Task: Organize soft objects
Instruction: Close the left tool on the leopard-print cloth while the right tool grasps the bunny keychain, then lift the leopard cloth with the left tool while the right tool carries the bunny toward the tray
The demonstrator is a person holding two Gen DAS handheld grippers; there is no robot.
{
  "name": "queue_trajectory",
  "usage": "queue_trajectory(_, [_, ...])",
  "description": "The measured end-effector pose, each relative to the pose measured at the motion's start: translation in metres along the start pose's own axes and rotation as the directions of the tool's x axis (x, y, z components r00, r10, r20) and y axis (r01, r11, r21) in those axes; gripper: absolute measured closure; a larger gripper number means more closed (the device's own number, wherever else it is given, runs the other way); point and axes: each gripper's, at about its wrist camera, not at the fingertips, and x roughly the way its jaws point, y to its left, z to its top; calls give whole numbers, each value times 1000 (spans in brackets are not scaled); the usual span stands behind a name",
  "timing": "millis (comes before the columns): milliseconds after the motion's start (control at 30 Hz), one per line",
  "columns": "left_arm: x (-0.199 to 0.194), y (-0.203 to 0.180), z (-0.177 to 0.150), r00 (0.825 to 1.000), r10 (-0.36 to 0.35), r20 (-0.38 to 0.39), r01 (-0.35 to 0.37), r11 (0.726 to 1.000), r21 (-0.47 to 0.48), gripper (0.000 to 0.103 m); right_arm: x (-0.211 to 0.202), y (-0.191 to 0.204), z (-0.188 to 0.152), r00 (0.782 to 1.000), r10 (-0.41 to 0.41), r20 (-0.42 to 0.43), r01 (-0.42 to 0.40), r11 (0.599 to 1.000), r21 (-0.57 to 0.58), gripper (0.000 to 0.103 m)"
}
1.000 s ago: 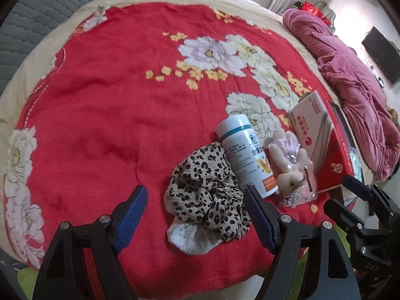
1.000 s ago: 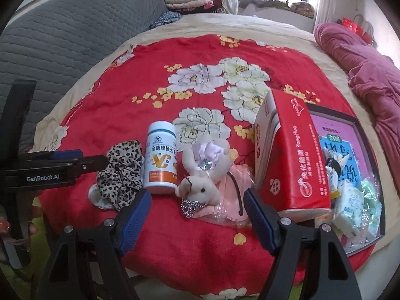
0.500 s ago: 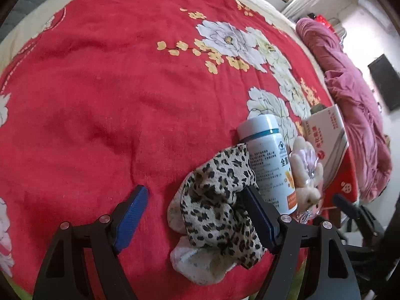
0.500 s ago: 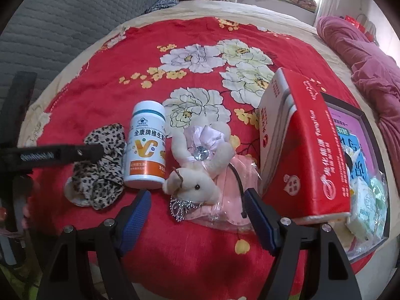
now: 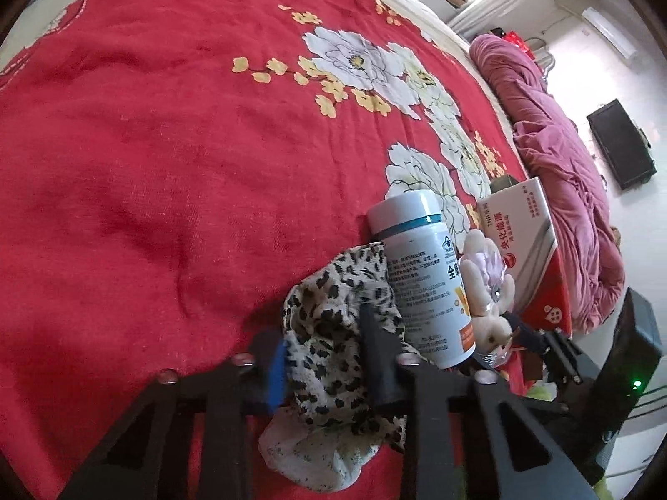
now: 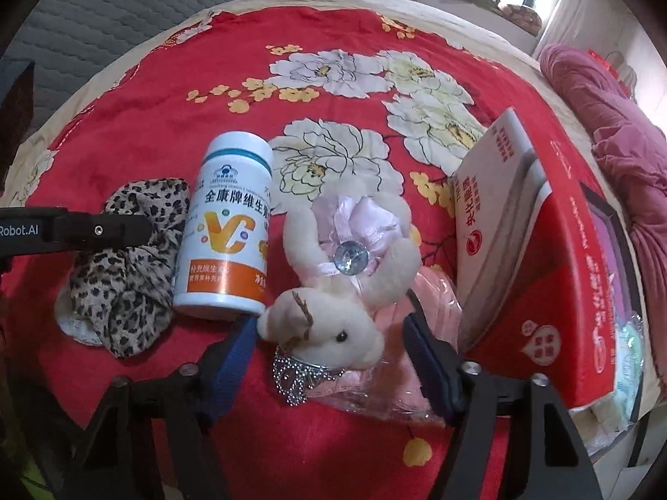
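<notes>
**Mia:** Why is the left gripper [image 5: 323, 358] down on the spotty cloth [image 5: 333, 333]?

**Dad:** It wants to pick it up. The cloth is soft, so it belongs to the tidy-up job. The two jaws are closing, and the cloth is bunched up between them. I think they already pinch it.

**Mia:** Where is the cloth?

**Dad:** It lies on the red blanket [image 5: 166, 166], touching the white bottle [image 6: 227, 225] on the bottle's left side.

**Mia:** And the bunny [image 6: 333, 287]?

**Dad:** It lies on the other side of the bottle, touching it too. Its head points toward us, and a pink thing in a clear bag [image 6: 392, 375] is under it.

**Mia:** Is the right gripper [image 6: 329, 346] holding it?

**Dad:** Not yet, I think. Its jaws stand one on each side of the bunny's head and are closing. I can see a little room beside the head.

**Mia:** Why leave the bottle?

**Dad:** It is hard, not soft. So is the red box [image 6: 537, 275], to the right of the bottle, past the bunny.
</notes>
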Motion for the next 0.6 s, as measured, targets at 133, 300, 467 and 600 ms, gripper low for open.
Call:
queue_trajectory(133, [-7,1,1,999,-39,29,39,999,-8,90,-2,-5,-2,999,39,11,-39,999,34,53])
queue_trajectory(300, [-19,-9,2,995,-71,76,70,997,15,90,-15,-14,-2,996,58,68,-62,996,64,59])
queue_trajectory(467, [-35,-17,2,990,-90,109,87,996,35,90,-33,-21,-3,990,83,116,-93,992,82,59])
queue_trajectory(600, [-44,-25,2,988,-95,122,88,994,58,90,-48,-22,-3,983,103,153,-116,990,76,60])
